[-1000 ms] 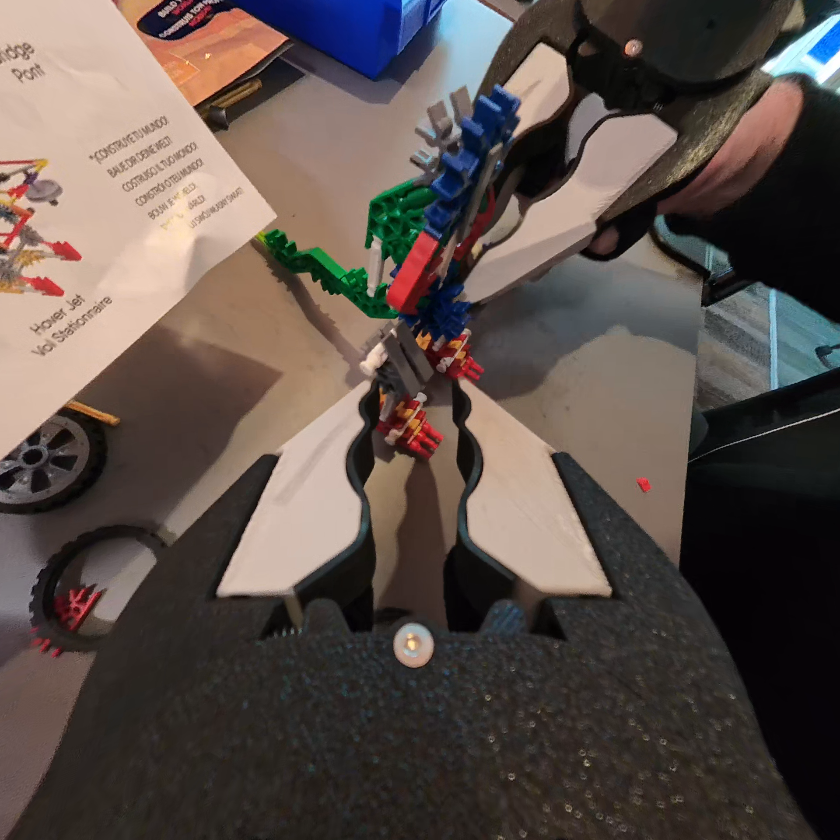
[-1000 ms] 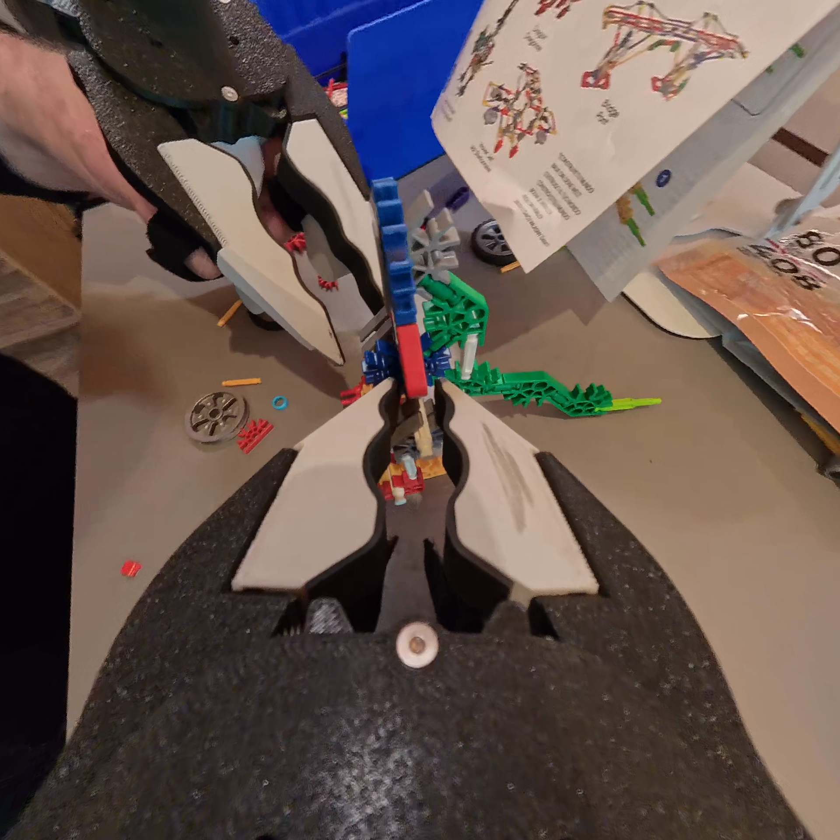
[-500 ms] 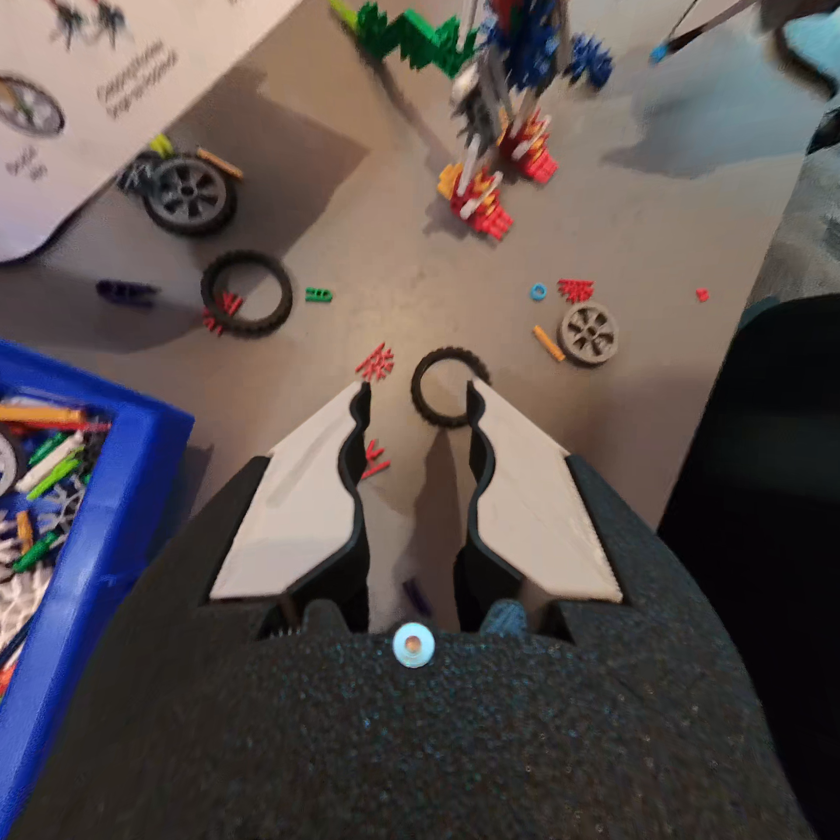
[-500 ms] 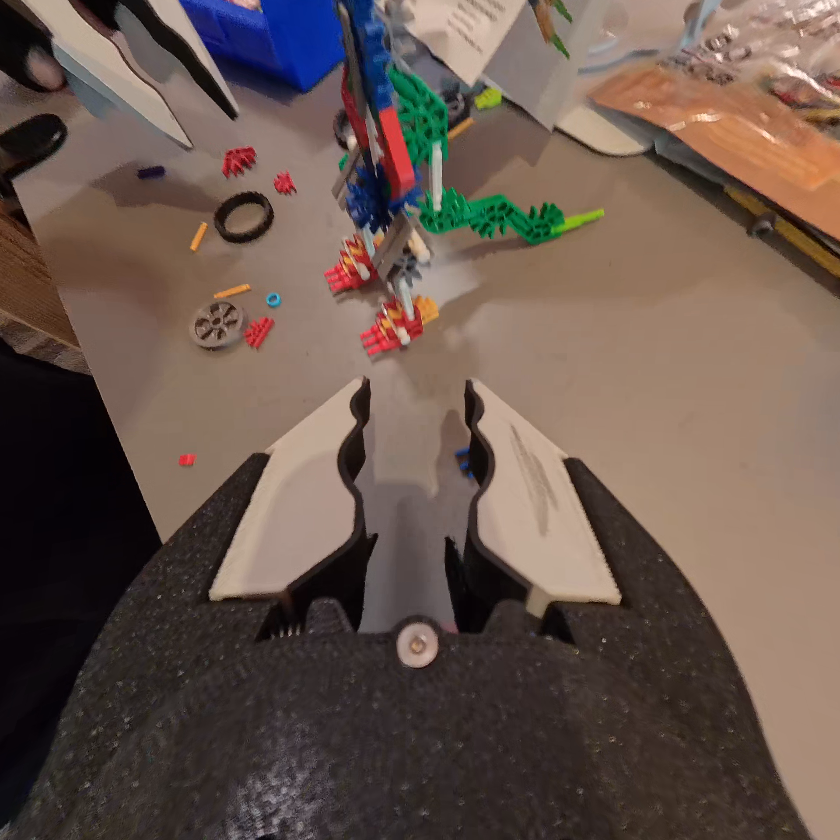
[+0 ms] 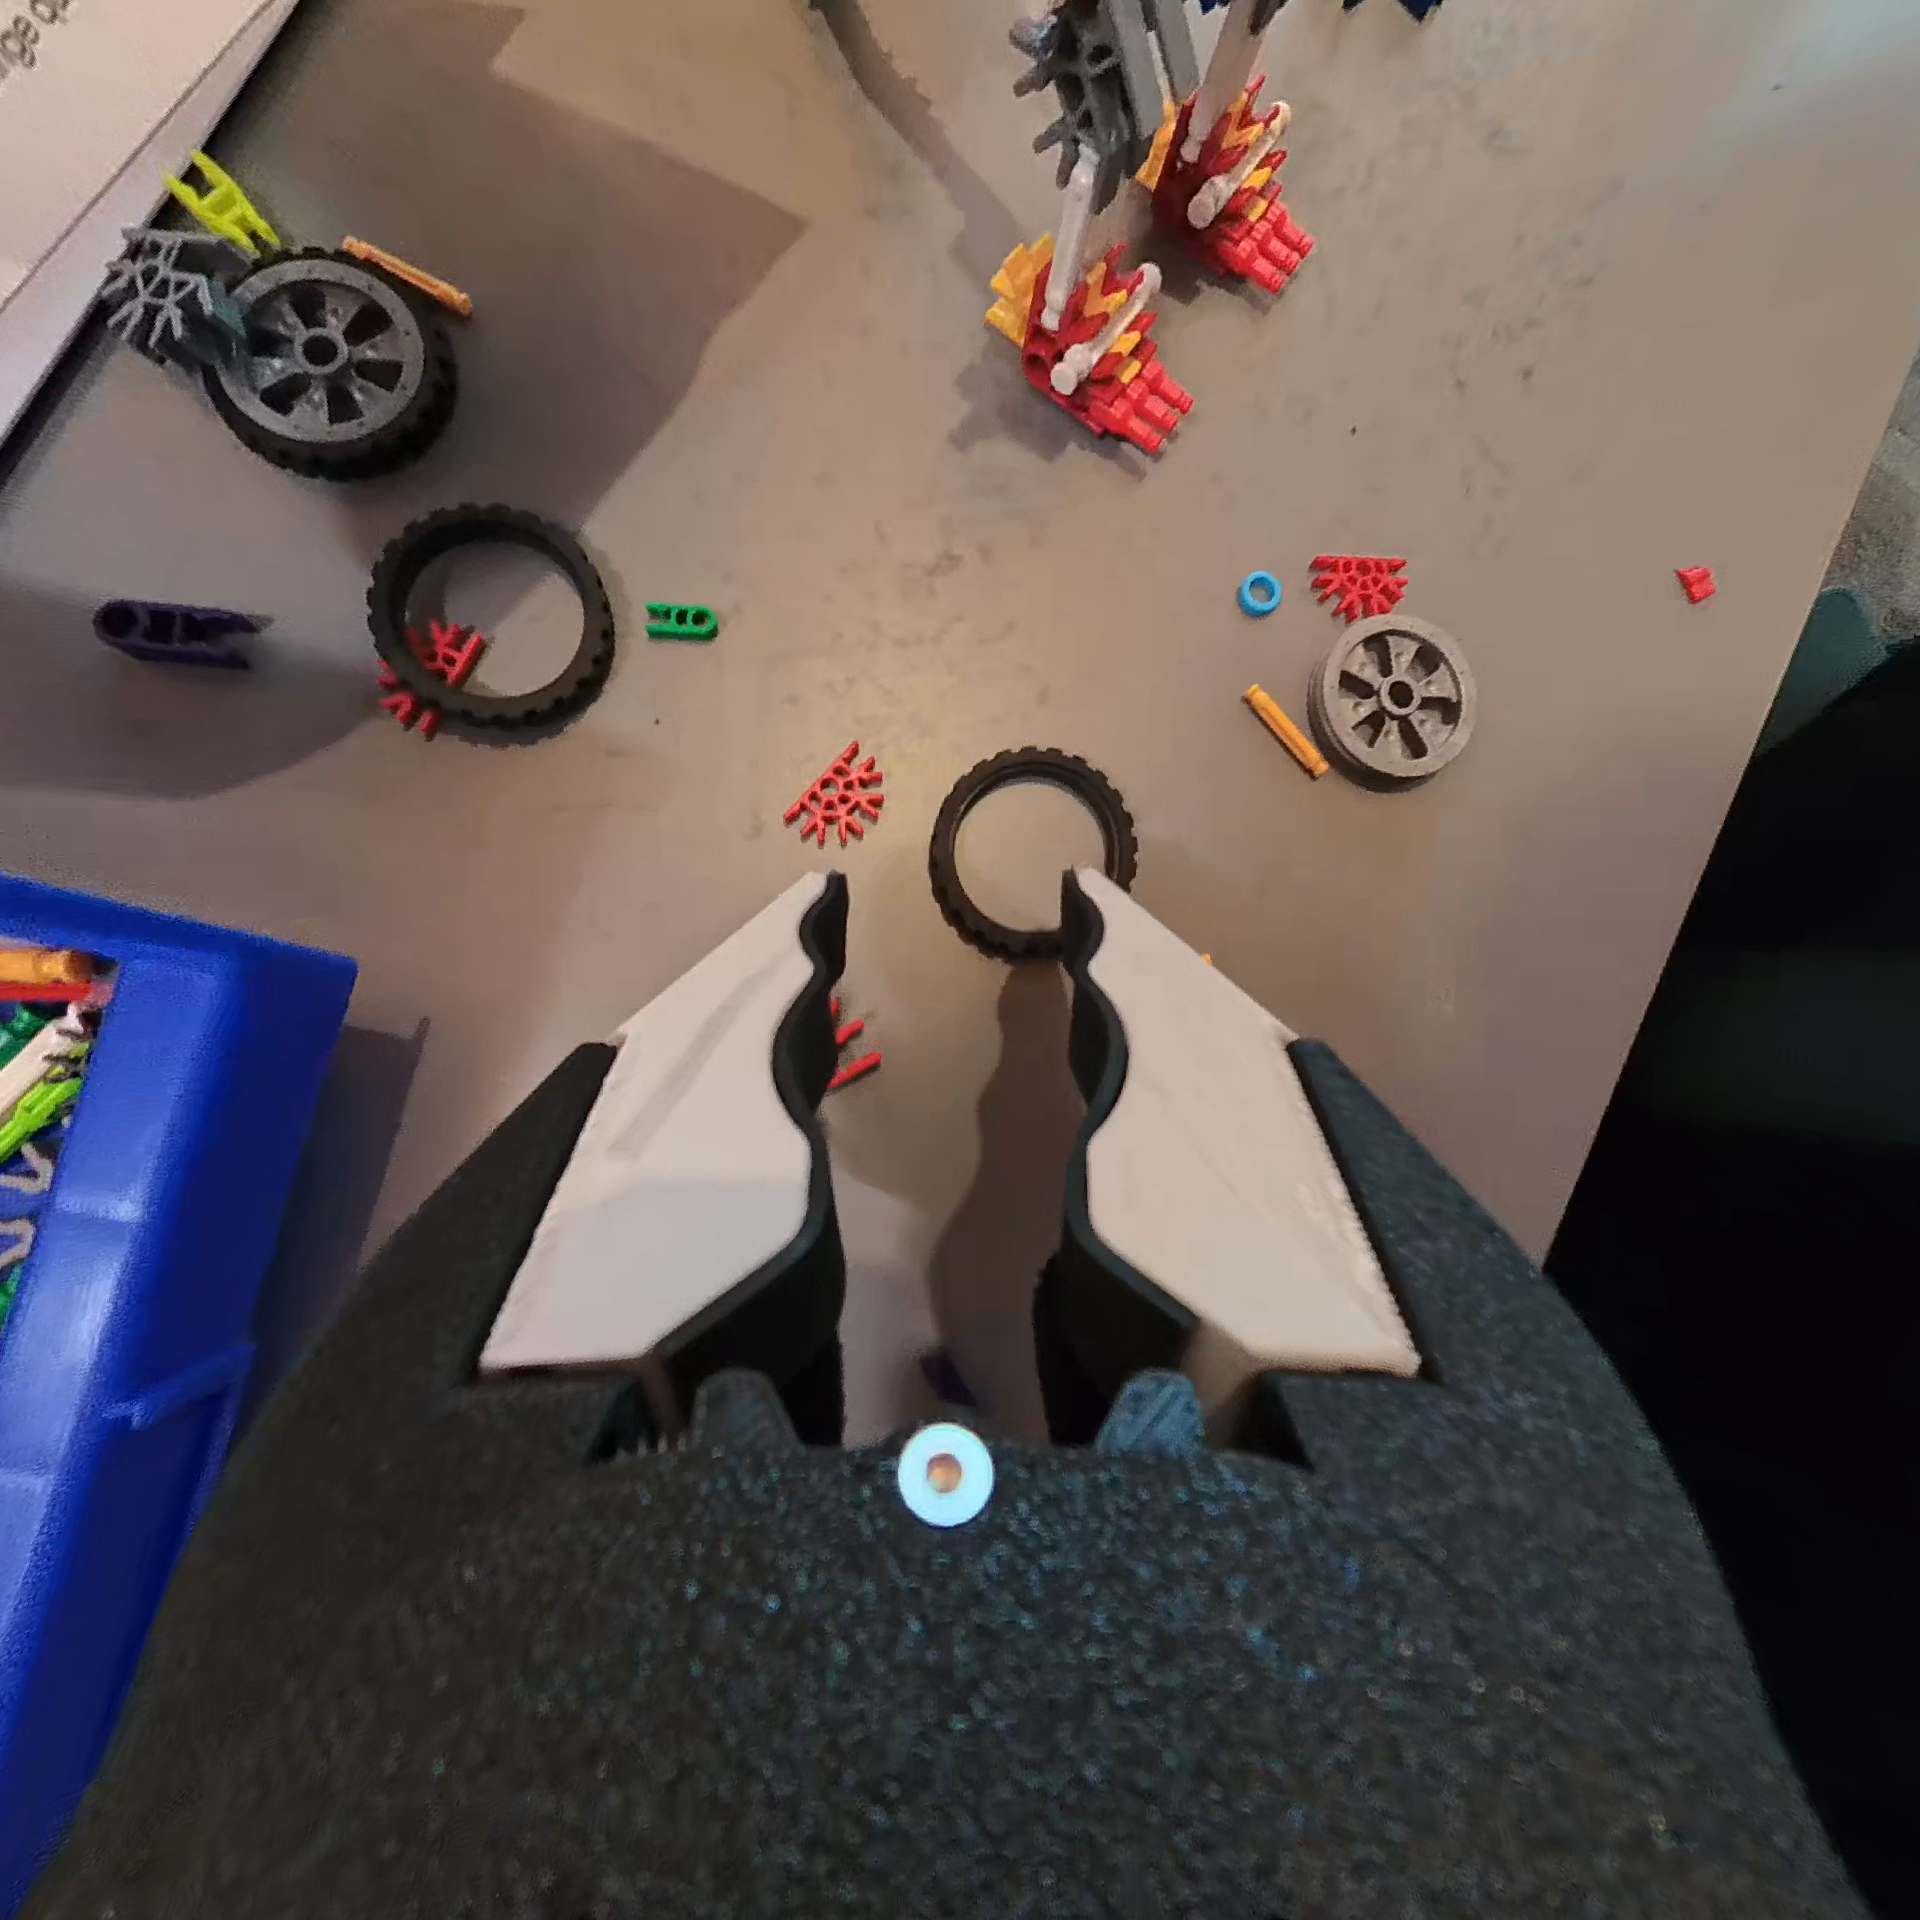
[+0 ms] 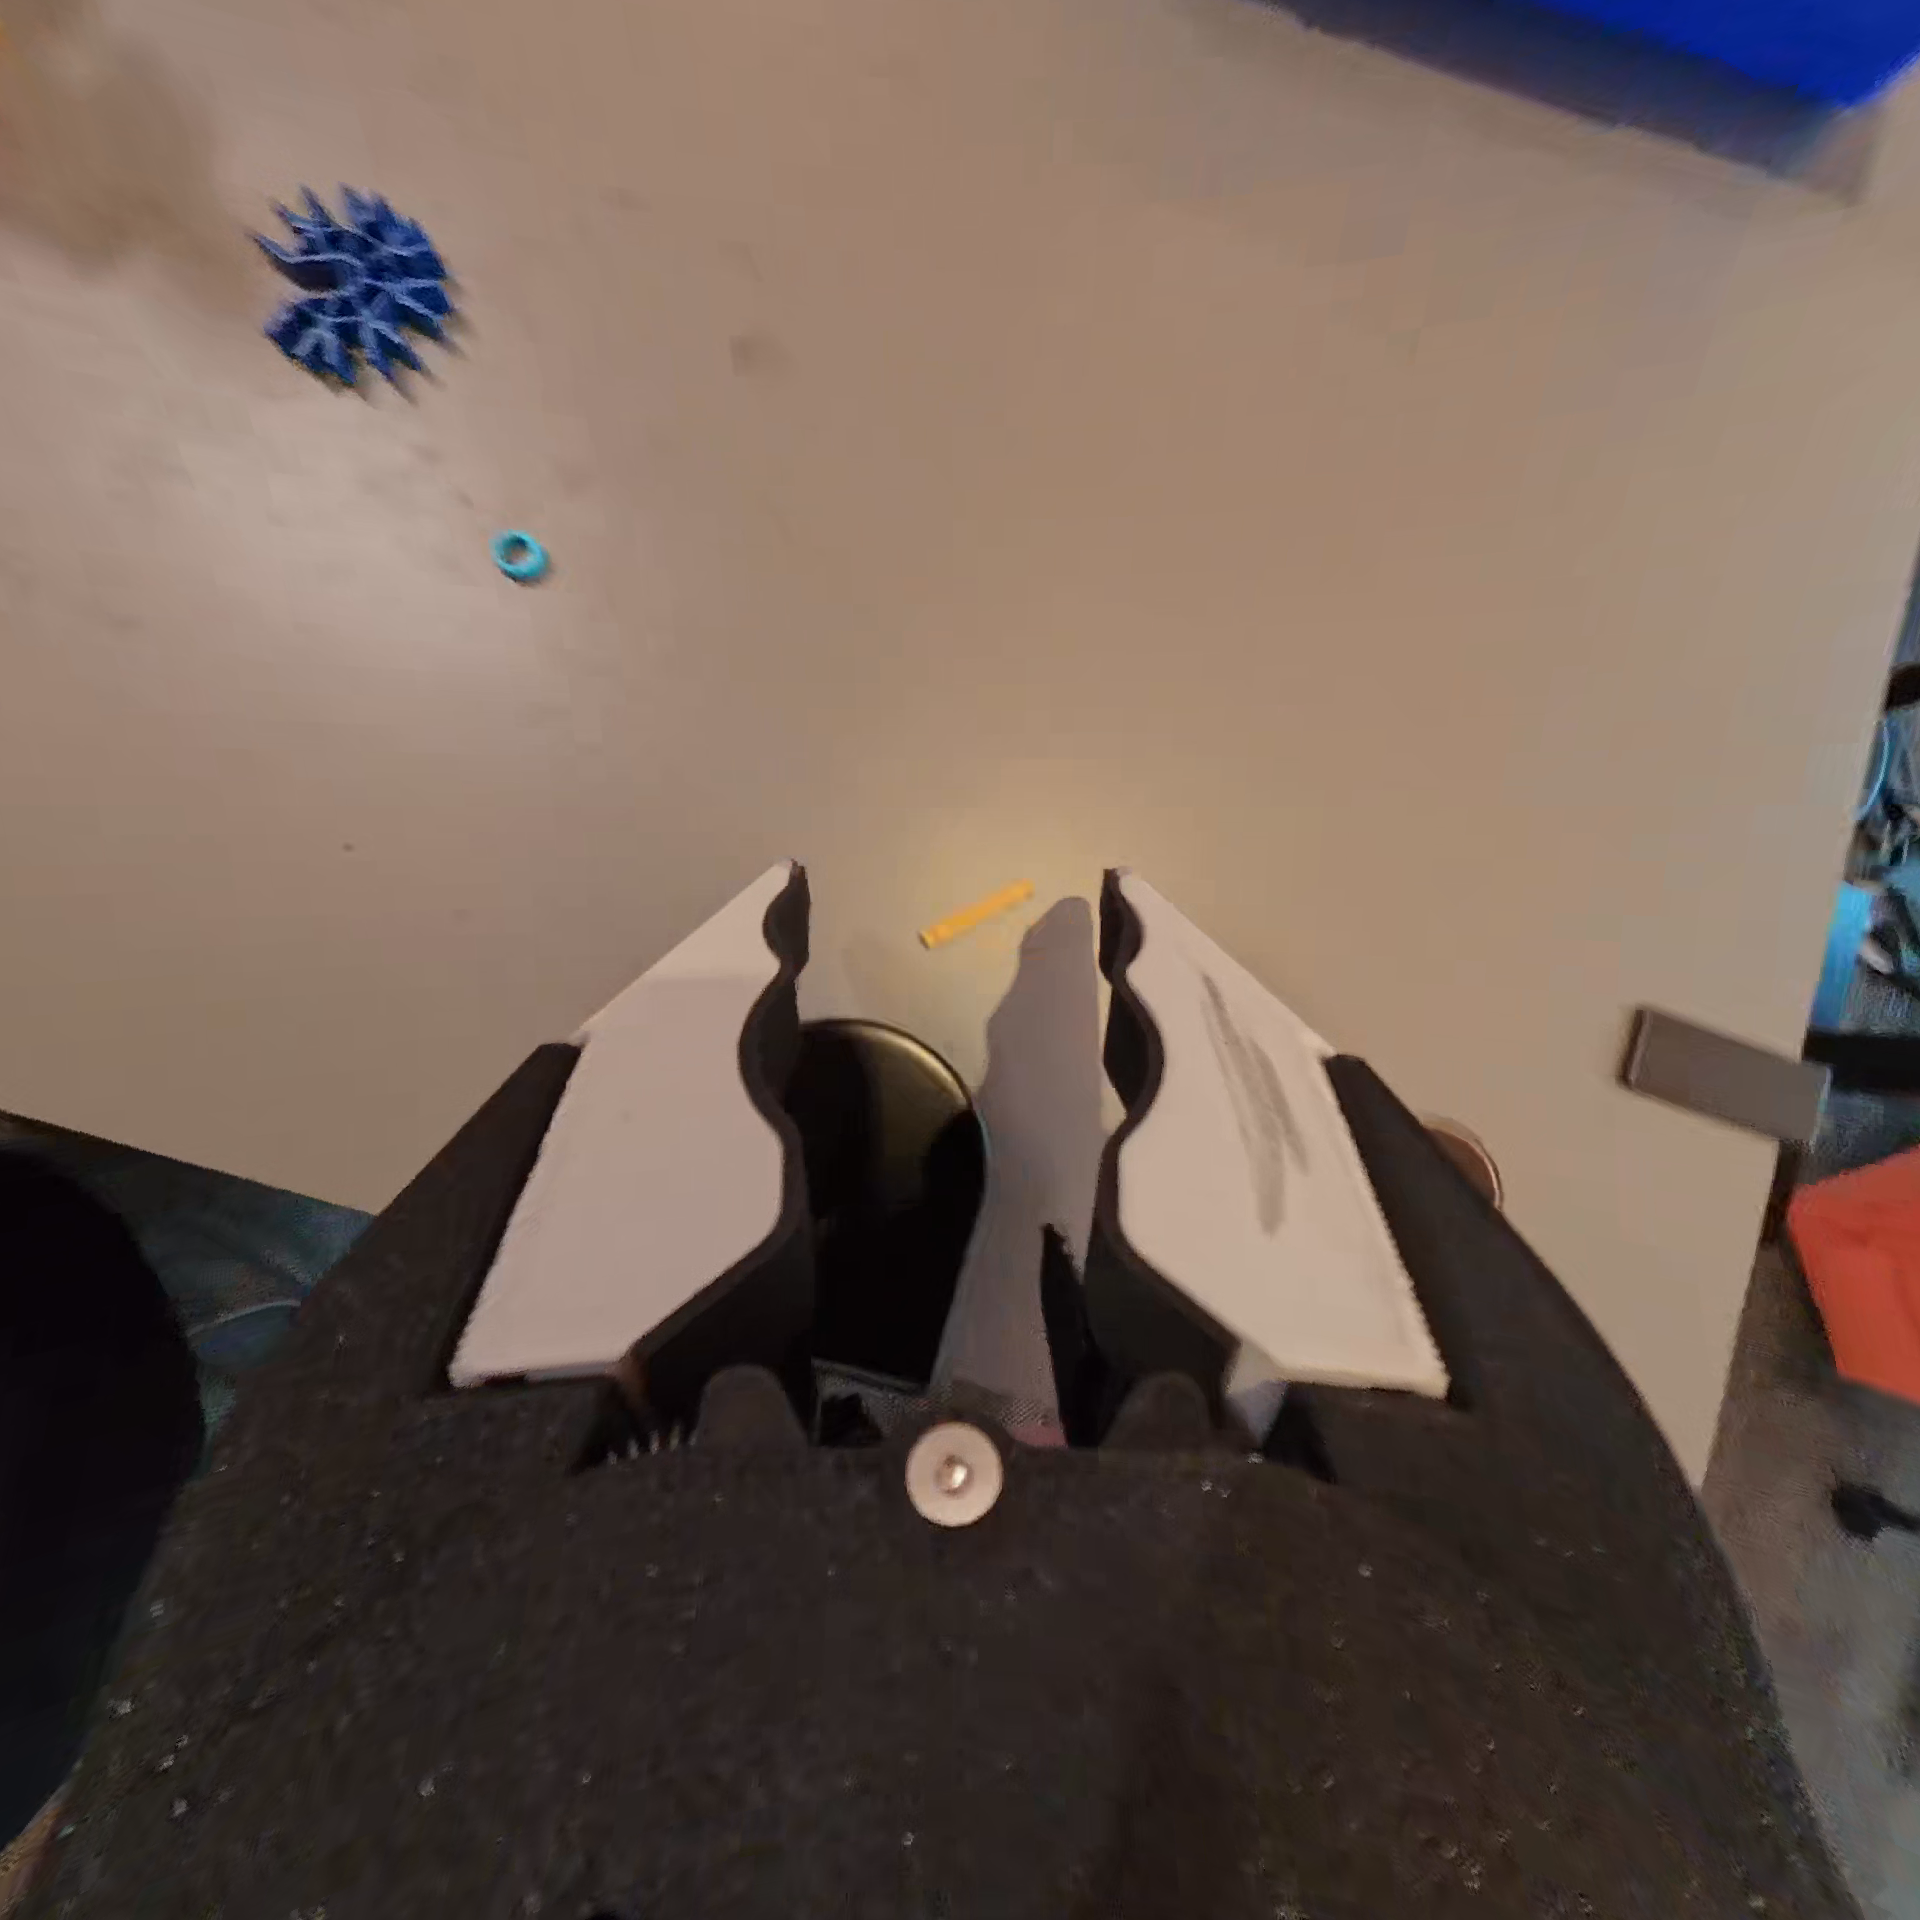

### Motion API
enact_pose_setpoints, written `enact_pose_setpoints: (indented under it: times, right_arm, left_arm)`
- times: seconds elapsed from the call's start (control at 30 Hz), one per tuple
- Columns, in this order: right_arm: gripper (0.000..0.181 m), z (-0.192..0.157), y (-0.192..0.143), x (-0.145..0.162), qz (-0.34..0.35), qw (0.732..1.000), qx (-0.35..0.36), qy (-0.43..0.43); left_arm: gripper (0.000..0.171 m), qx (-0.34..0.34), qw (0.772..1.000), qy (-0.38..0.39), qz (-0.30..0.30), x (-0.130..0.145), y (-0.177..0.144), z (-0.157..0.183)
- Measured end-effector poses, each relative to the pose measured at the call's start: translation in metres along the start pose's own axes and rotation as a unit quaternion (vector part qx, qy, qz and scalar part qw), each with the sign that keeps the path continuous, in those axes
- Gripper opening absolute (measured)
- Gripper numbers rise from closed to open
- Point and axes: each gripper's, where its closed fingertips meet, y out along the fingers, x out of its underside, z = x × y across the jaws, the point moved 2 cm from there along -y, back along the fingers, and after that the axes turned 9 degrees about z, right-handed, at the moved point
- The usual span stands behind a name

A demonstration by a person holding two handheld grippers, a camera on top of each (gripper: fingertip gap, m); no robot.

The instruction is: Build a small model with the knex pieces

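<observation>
My left gripper (image 5: 954, 888) is open and empty above the grey table (image 5: 831, 468). A small black tyre (image 5: 1029, 847) lies just past its right fingertip, and a red snowflake connector (image 5: 836, 795) lies just past its left one. The feet of a rod-and-connector model (image 5: 1132, 301), red and yellow, stand farther ahead. My right gripper (image 6: 951, 883) is open and empty over another part of the table, with a short yellow rod (image 6: 977, 914) lying between and just beyond its fingertips. A blue snowflake connector (image 6: 358, 281) lies far to its left.
A blue bin (image 5: 156, 1195) of loose parts stands at the left. Two wheels (image 5: 322, 358) (image 5: 1392, 696), a second black tyre (image 5: 488, 618), small red, green and purple pieces and a paper sheet (image 5: 94, 114) lie around. A black round object (image 6: 883, 1143) sits under the right gripper. The table edge (image 6: 1849, 727) runs at the right. Left tips to right tips: about 45 cm. The left gripper is farther from the blue snowflake connector (image 6: 358, 281), some 25 cm, than the right, some 15 cm.
Both grippers let go of the model and pulled back from it. The left now hangs over the loose tyre; the right has swung away to a barer part of the table.
</observation>
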Motion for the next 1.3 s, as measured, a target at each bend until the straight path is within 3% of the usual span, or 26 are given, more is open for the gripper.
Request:
enact_pose_setpoints:
  times: [0.3,0.37,0.9,1.0,1.3]
  right_arm:
    - [0.034,0.002,0.012,0.011,-0.013,0.999,0.007,0.042]
    - [0.002,-0.004,0.016,0.006,0.002,0.999,-0.011,0.038]
    - [0.003,-0.131,0.081,-0.069,0.036,0.979,-0.191,-0.055]
    - [0.018,-0.136,0.082,-0.075,0.046,0.977,-0.202,-0.060]
    - [0.027,-0.121,0.085,-0.097,0.083,0.975,-0.202,-0.043]
  left_arm:
    - [0.039,0.000,1.000,0.007,-0.001,-0.006,0.009,0.000]
    - [0.038,-0.002,1.000,0.006,0.003,-0.008,0.010,-0.001]
    - [0.037,-0.071,0.997,-0.009,0.038,-0.022,-0.015,-0.024]
    - [0.037,-0.085,0.995,-0.011,0.046,-0.024,-0.026,-0.030]
    - [0.037,-0.119,0.990,-0.018,0.067,-0.026,-0.054,-0.053]
